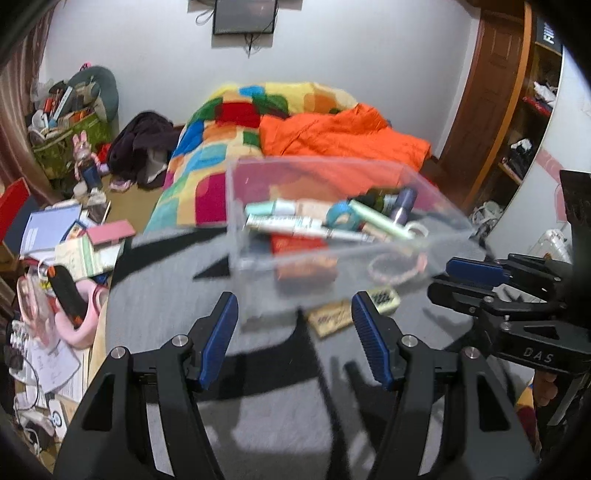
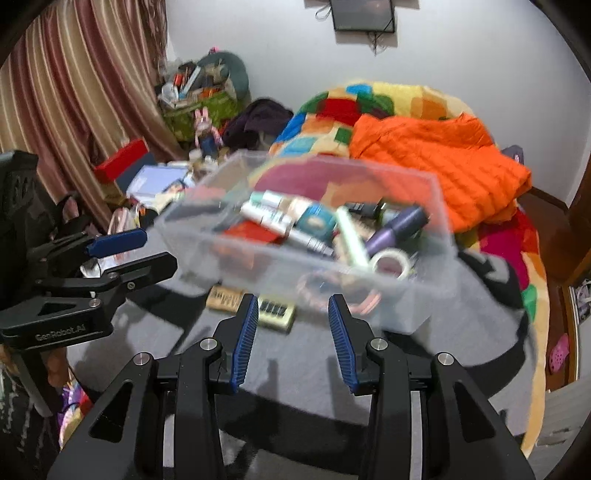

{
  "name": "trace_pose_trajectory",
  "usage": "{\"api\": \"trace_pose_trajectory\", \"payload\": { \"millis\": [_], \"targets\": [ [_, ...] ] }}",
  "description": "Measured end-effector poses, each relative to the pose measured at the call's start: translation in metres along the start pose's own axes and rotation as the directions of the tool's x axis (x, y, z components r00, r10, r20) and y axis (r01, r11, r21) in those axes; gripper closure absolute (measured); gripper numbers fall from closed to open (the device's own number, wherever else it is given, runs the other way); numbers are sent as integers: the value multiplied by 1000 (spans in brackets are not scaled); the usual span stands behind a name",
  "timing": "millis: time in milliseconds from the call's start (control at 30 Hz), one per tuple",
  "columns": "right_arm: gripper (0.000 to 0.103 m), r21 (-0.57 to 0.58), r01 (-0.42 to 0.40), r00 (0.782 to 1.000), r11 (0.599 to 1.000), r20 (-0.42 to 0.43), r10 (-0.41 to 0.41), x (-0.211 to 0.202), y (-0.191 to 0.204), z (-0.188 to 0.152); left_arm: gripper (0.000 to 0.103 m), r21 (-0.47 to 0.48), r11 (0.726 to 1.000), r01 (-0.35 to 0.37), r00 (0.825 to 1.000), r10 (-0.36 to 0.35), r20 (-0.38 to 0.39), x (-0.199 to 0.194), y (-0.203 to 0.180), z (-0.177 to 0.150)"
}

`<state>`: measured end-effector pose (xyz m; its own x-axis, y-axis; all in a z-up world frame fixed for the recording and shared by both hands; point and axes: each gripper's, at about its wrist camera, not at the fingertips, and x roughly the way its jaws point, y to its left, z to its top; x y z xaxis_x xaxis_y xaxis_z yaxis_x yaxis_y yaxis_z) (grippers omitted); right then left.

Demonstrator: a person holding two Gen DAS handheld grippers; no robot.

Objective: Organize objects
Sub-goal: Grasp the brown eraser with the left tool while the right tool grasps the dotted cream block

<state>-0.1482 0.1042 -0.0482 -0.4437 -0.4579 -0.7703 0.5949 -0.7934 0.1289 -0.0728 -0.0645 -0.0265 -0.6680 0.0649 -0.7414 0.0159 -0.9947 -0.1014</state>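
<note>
A clear rectangular plastic bin (image 1: pixel 332 236) of tubes and bottles sits mid-frame on the grey cloth table (image 1: pixel 258 424), long axis left-right. Left gripper (image 1: pixel 295 332) and right gripper (image 2: pixel 291 325) are spread, empty.

This is a lived-in bedroom in a home. A bed (image 2: pixel 406 110) fills the far side, covered with a patchwork blanket (image 1: pixel 229 140) of bright squares and a crumpled orange quilted jacket (image 2: pixel 443 166). Striped pink-and-cream curtains (image 2: pixel 74 81) hang at one side, and a small dark screen (image 1: pixel 244 16) with dangling cables is mounted on the plain white wall. A wooden door (image 1: pixel 491 96) stands beside open shelves (image 1: pixel 532 122) of household oddments. Clutter is everywhere: a green bag (image 2: pixel 199 107) stuffed with bits, a toy rabbit figure (image 1: pixel 86 158), a heap of dark clothes (image 1: pixel 142 147), papers and boxes (image 1: pixel 74 236), and a pink slipper (image 2: pixel 557 352) on the floor.
</note>
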Motion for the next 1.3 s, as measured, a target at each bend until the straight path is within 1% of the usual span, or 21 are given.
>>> {"api": "trace_pose_trajectory", "payload": {
  "millis": [167,267,333,433,533,667,800,933,1033,1067,1100,1133,1167,1200,1233,1300],
  "targets": [
    [67,15,-2,996,1000,-85,4,36,8,-2,39,-27,1000,-15,998,14,-55,9,13,-18],
    [67,20,13,993,1000,-115,-11,52,12,-4,39,-36,999,-11,997,8,-79,14,16,-24],
    [67,34,11,992,999,-126,-7,60,12,-4,39,-33,999,-8,996,5,-89,17,15,-25],
    [67,54,25,994,998,-109,-19,63,10,-6,39,-27,999,-26,996,23,-89,22,10,-24],
    [70,87,9,995,996,-97,0,60,5,-7,39,-16,1000,-3,995,2,-101,27,2,-20],
    [71,106,2,996,994,-84,7,51,-2,-10,39,26,1000,16,994,-13,-113,36,-16,-14],
    [72,129,-3,998,992,-60,10,36,-13,-16,39,46,999,25,989,-18,-148,51,-28,-7],
    [72,133,7,999,991,-40,-1,22,-23,-23,39,30,999,35,981,-29,-193,67,-32,-3],
    [72,142,3,1000,990,-30,1,16,-29,-28,39,29,998,47,979,-40,-202,73,-36,-3],
    [72,146,-1,1000,989,-27,5,14,-31,-30,40,34,999,39,979,-31,-201,75,-37,-3],
    [72,151,-4,1000,989,-23,8,11,-33,-31,44,38,999,33,980,-25,-200,76,-38,-3],
    [72,154,-7,1000,988,-19,10,10,-33,-32,46,40,999,27,980,-18,-197,77,-39,-3],
    [72,157,-12,1000,987,-16,14,9,-34,-33,50,42,999,23,981,-15,-192,77,-40,-3],
    [72,160,-16,1000,987,-14,18,8,-34,-34,57,43,999,25,981,-16,-191,77,-40,-3],
    [72,164,-20,1000,986,-10,22,6,-34,-34,59,42,999,31,981,-22,-192,76,-39,-4],
    [72,161,-25,1000,987,-8,26,5,-33,-35,59,30,999,43,981,-37,-189,75,-37,-4]
  ]
}}
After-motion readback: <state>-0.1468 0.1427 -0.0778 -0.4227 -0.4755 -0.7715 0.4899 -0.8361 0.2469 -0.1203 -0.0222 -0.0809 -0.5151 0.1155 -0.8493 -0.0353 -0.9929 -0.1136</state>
